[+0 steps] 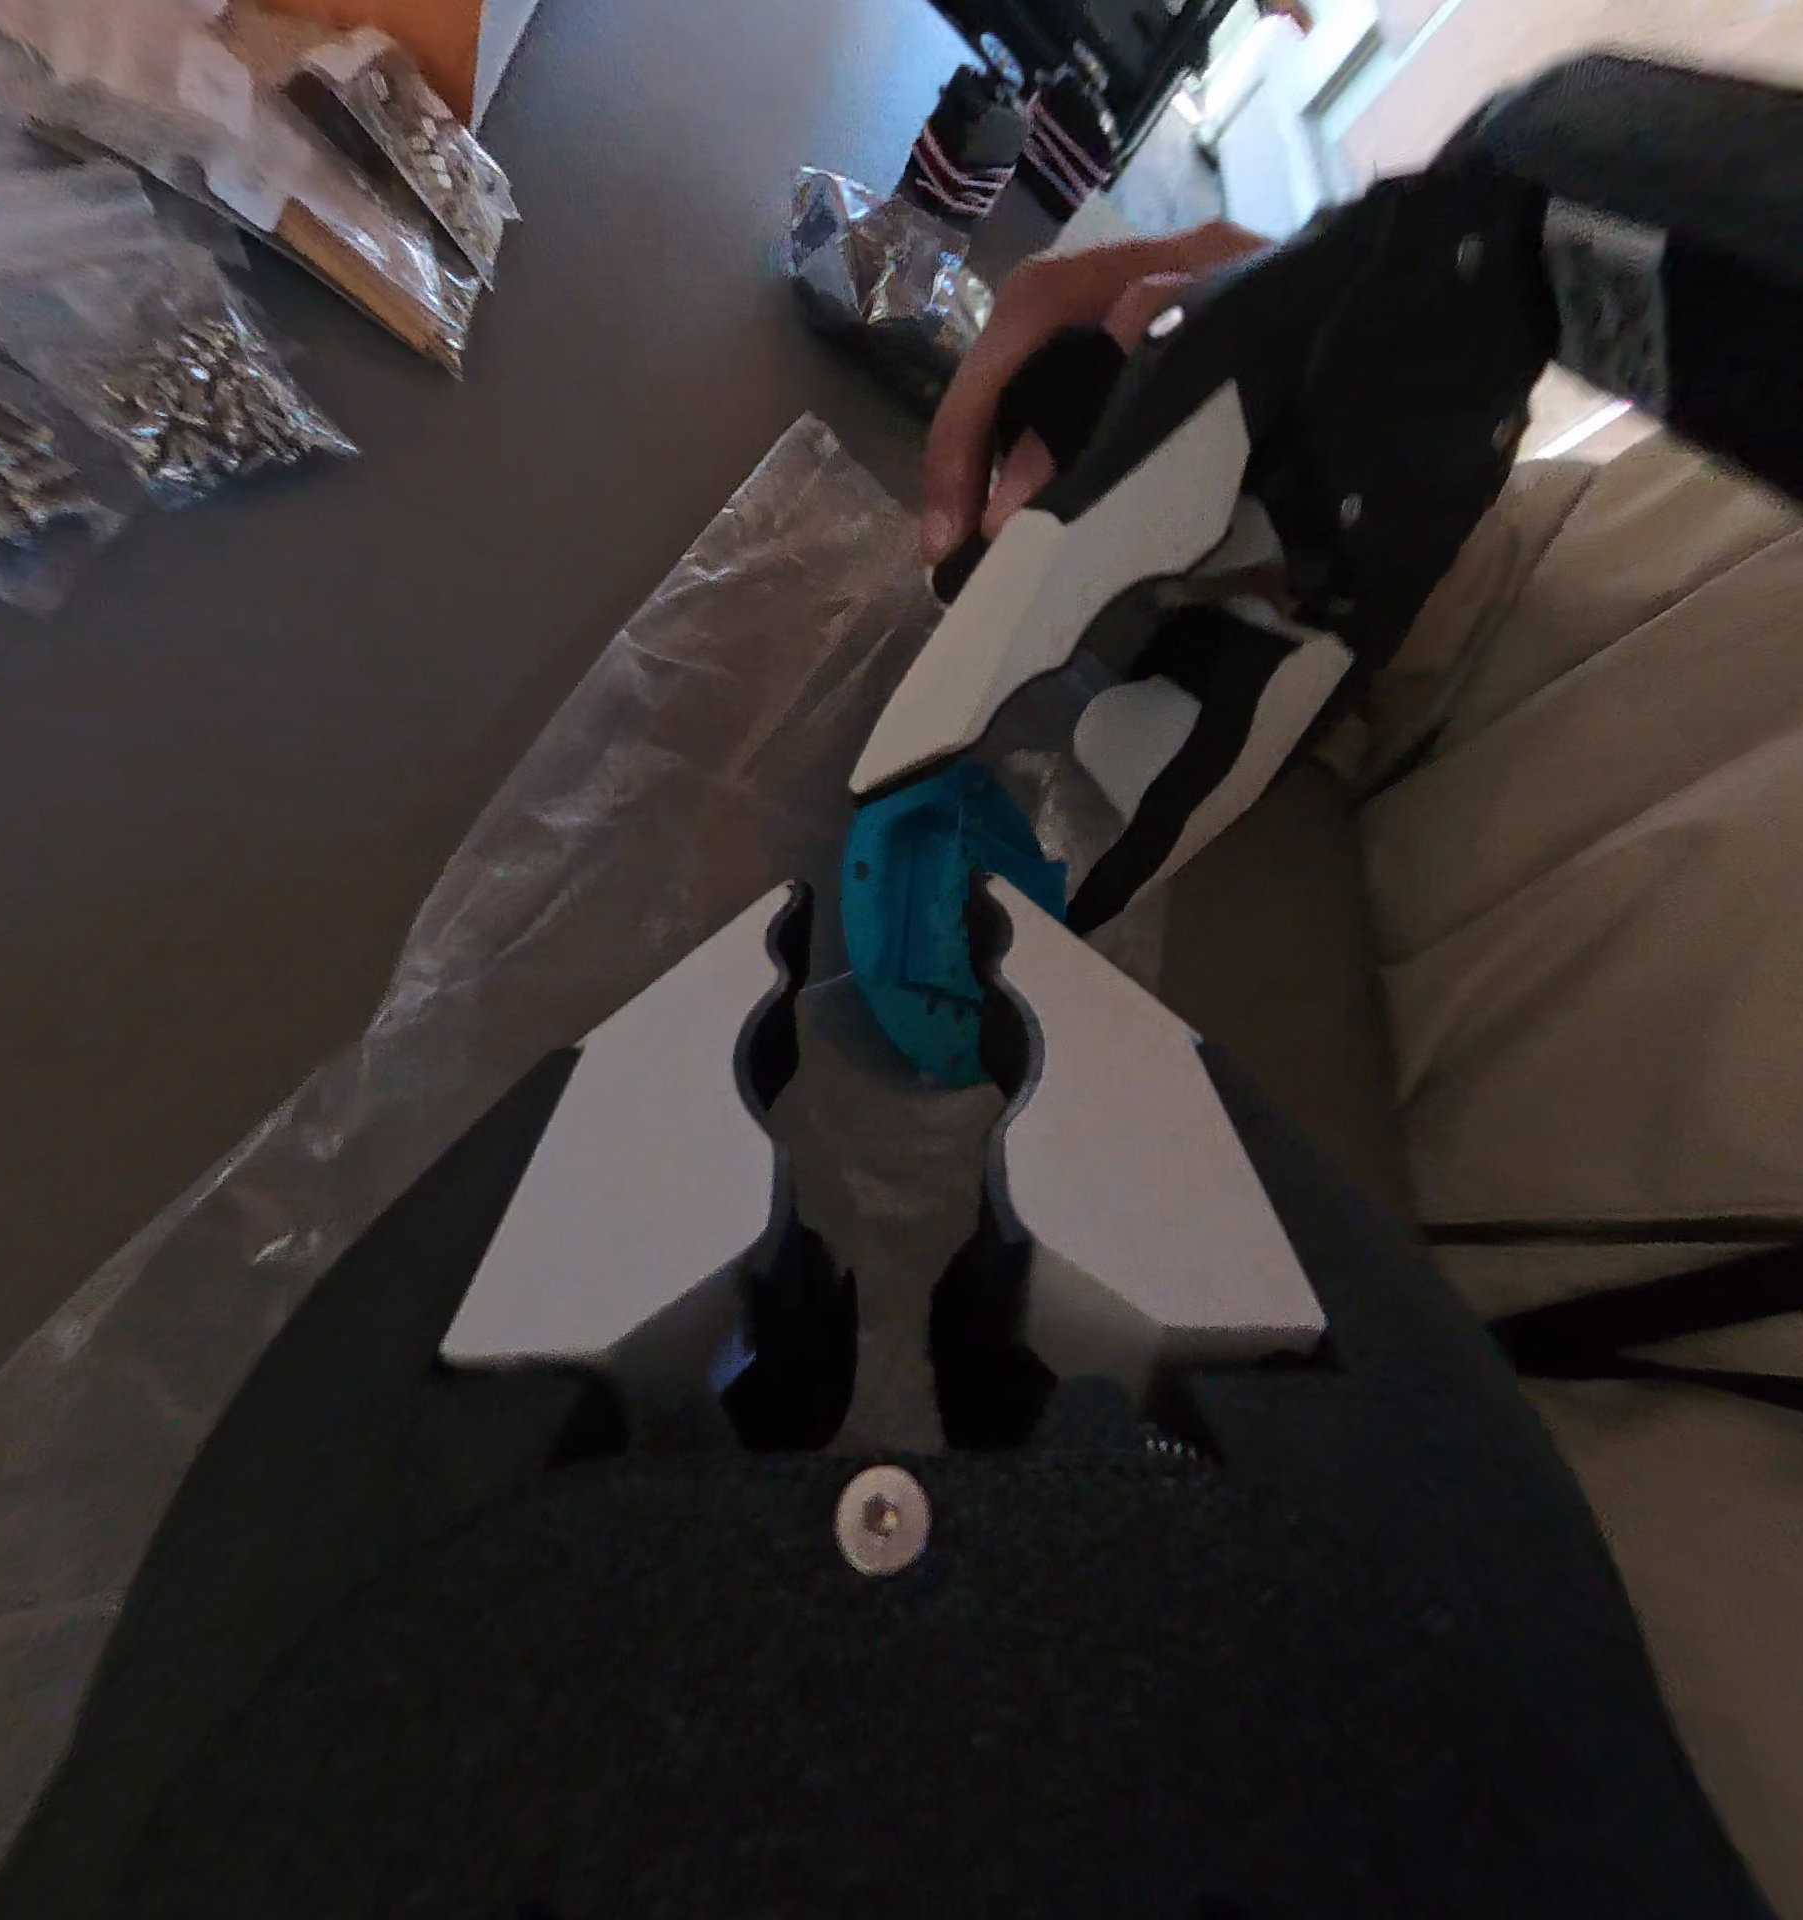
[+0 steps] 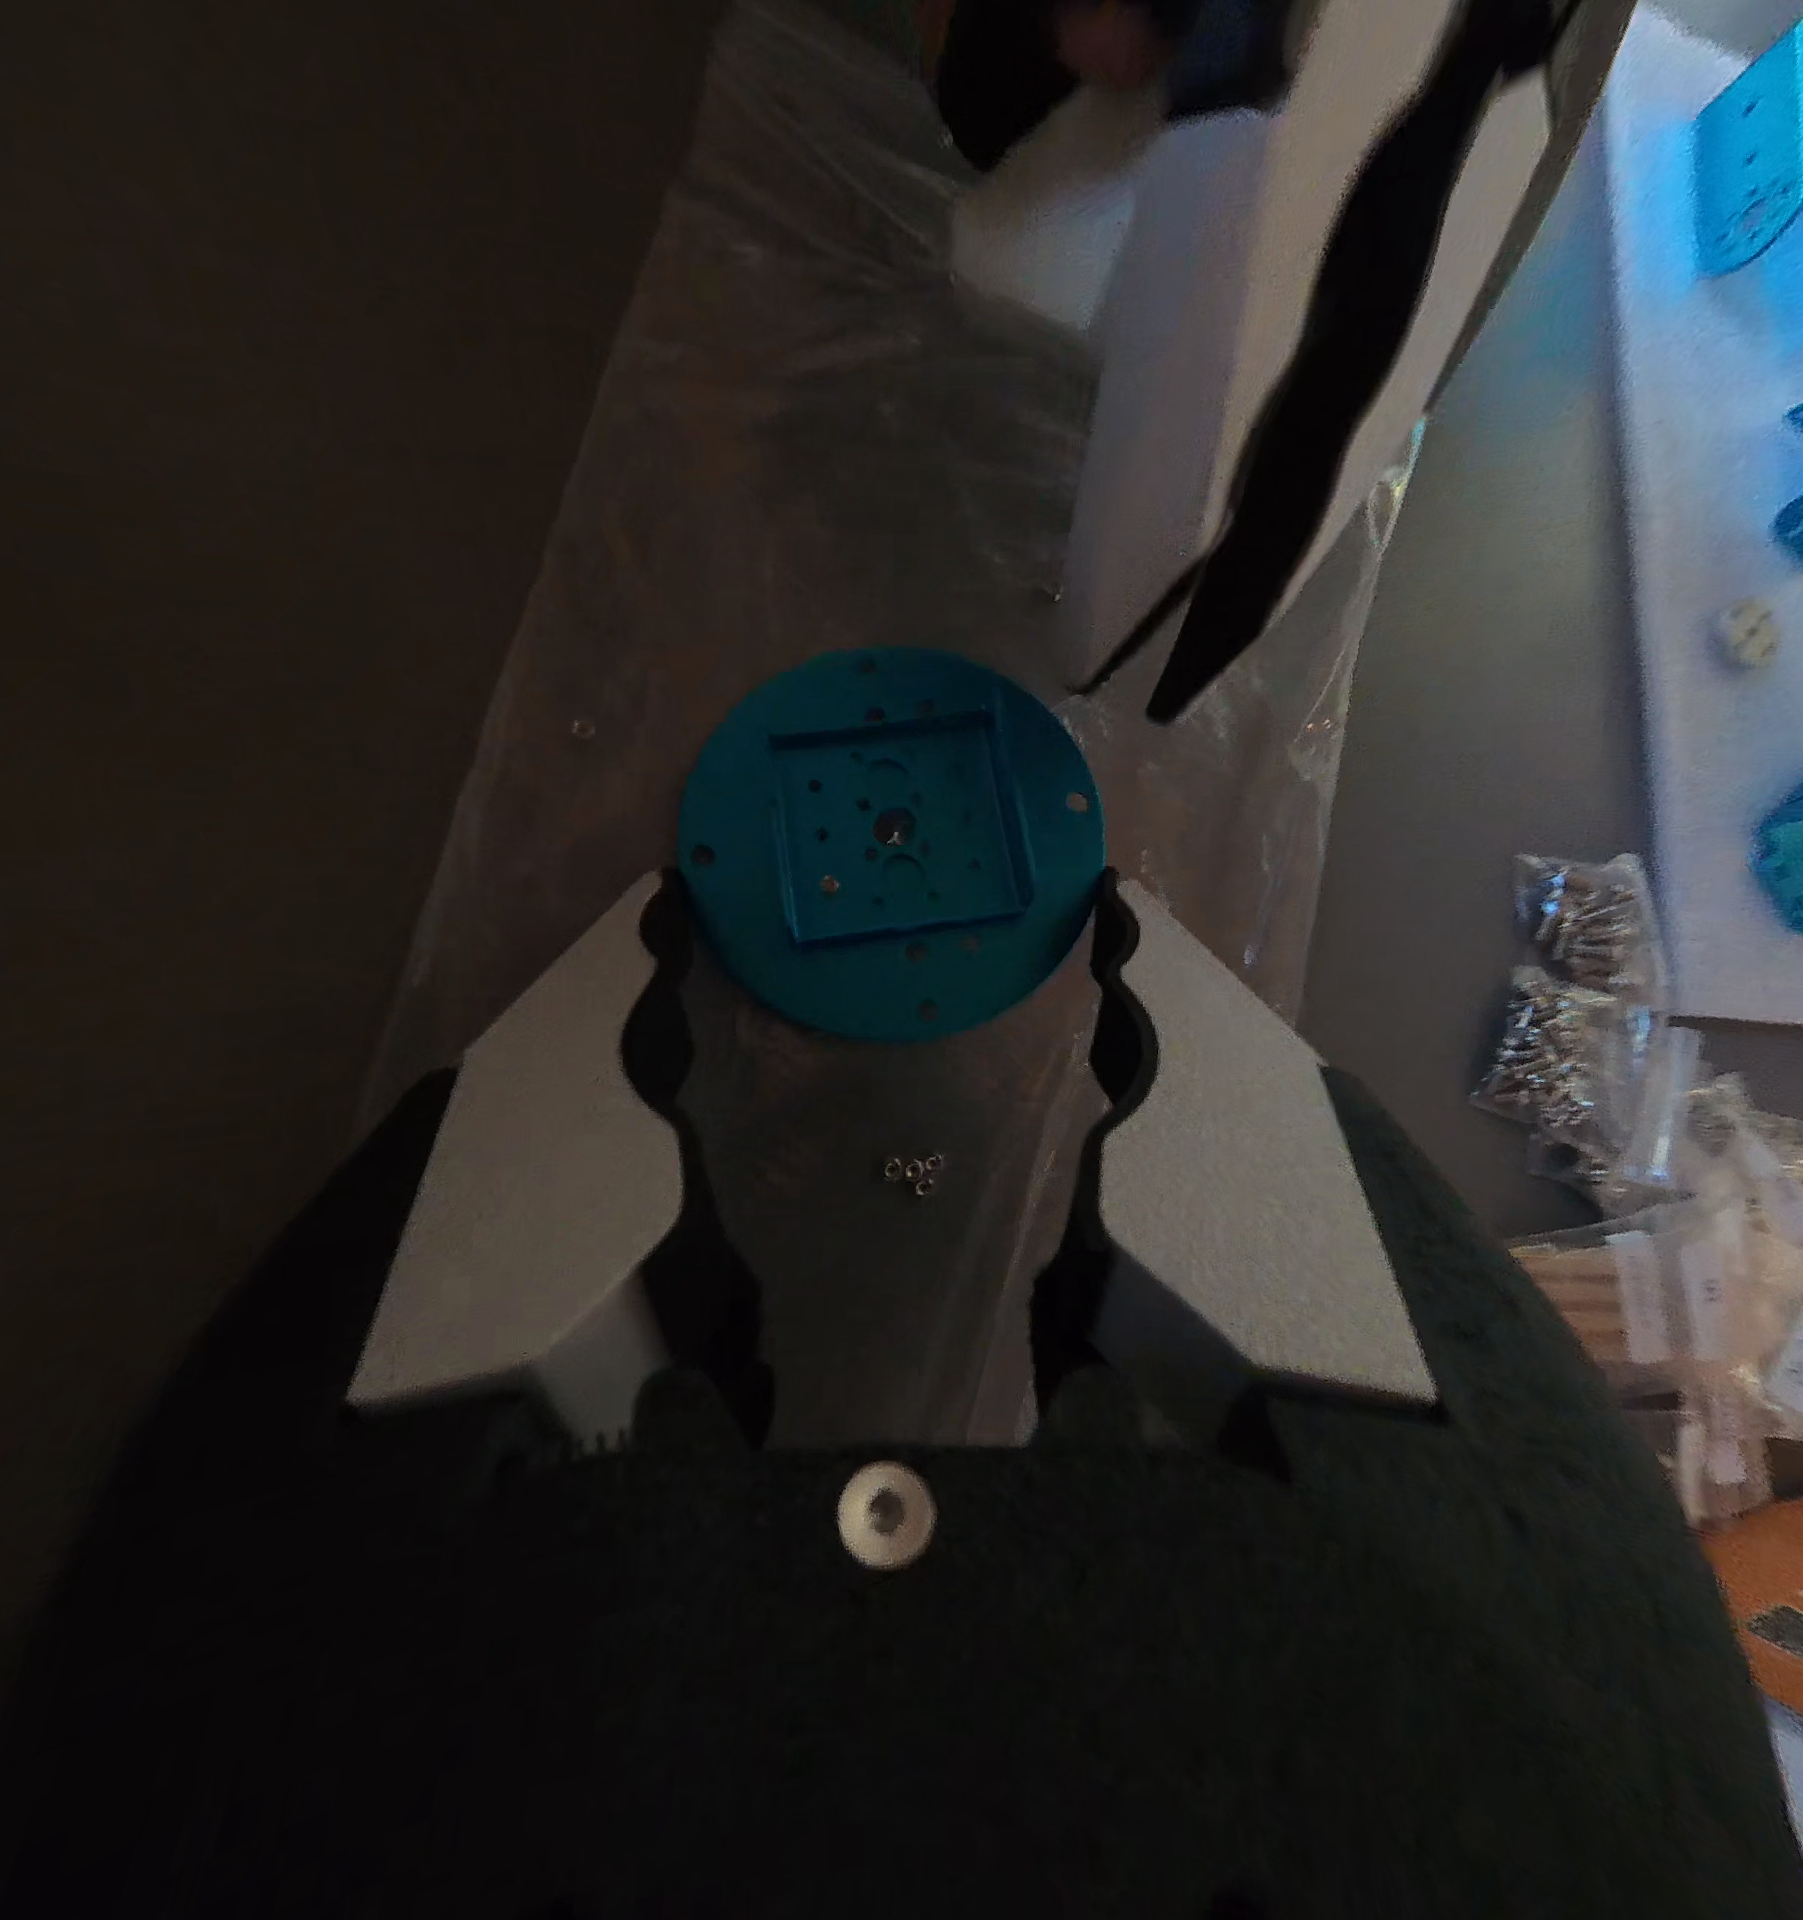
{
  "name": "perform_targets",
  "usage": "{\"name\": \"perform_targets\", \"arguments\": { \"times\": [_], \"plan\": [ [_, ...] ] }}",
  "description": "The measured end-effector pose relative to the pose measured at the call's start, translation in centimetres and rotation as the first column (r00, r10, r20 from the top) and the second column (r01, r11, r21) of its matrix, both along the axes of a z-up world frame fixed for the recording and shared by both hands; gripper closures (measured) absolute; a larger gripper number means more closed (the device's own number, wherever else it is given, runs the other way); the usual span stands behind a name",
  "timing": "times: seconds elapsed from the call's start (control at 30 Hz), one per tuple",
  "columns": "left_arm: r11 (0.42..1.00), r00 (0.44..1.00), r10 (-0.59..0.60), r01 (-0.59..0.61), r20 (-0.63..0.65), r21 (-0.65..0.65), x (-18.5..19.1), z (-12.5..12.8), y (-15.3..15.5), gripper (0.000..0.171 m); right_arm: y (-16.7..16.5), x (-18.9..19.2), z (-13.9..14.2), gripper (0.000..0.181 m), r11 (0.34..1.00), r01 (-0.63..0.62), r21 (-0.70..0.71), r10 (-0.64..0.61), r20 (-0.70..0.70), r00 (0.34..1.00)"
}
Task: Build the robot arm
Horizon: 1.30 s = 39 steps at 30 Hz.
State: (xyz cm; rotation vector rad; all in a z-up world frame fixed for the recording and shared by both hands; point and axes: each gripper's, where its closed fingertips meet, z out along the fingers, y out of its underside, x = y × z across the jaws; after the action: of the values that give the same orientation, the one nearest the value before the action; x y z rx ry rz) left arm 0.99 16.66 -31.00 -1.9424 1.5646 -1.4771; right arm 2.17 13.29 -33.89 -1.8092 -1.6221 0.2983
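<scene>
Right wrist view had the right gripper (image 2: 886, 894) pinching the teal round plate (image 2: 881, 842) edge to edge at its fingertips, inside the clear plastic bag (image 2: 835, 436); left gripper (image 1: 892, 899) sat half-open, just beside the plate.

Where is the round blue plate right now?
The round blue plate sits mid-frame in the right wrist view, between the tips of the right gripper, over the clear plastic bag. The left gripper reaches it too.
</scene>
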Motion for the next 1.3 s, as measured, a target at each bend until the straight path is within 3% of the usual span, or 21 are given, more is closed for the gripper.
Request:
{"name": "perform_targets", "arguments": {
  "times": [0.1,0.17,0.3,0.57,1.0,1.17,1.23,1.3],
  "plan": [
    [0.993,1.000,-0.006,0.005,-0.005,-0.116,0.7,0.3,0.1,0.146,-0.1,-0.1,0.4,0.104,0.997,-0.015,0.080,0.013,0.022,1.000],
    [0.988,1.000,-0.021,0.020,-0.007,-0.155,0.8,0.2,0.1,0.162,-0.2,-0.2,0.5,0.104,0.992,-0.031,0.122,0.027,0.027,0.999],
    [0.978,0.998,-0.058,0.055,-0.010,-0.202,1.0,-0.1,-0.4,0.171,-0.3,-0.3,0.8,0.104,0.983,-0.054,0.177,0.052,0.012,0.999],
    [0.973,0.995,-0.097,0.092,-0.011,-0.213,0.5,0.2,-1.1,0.164,-0.6,-0.5,0.6,0.104,0.989,-0.060,0.135,0.064,-0.030,0.997],
    [0.981,0.999,-0.038,0.031,-0.031,-0.190,-0.3,0.0,-0.6,0.171,-0.5,-0.6,0.4,0.108,0.995,-0.040,0.091,0.047,-0.077,0.996],
    [0.979,0.999,0.041,-0.046,-0.027,-0.198,-2.7,0.8,0.3,0.171,-0.3,-0.6,2.5,0.123,0.999,-0.009,0.051,0.019,-0.213,0.977],
    [0.977,0.996,0.079,-0.083,-0.029,-0.194,-4.2,1.2,0.8,0.171,-0.2,-0.2,2.5,0.137,1.000,0.007,0.014,-0.004,-0.222,0.975],
    [0.975,0.994,0.102,-0.105,-0.025,-0.198,-5.5,1.4,1.0,0.171,-0.2,0.0,1.9,0.136,1.000,0.013,-0.027,-0.018,-0.197,0.980]
  ]
}}
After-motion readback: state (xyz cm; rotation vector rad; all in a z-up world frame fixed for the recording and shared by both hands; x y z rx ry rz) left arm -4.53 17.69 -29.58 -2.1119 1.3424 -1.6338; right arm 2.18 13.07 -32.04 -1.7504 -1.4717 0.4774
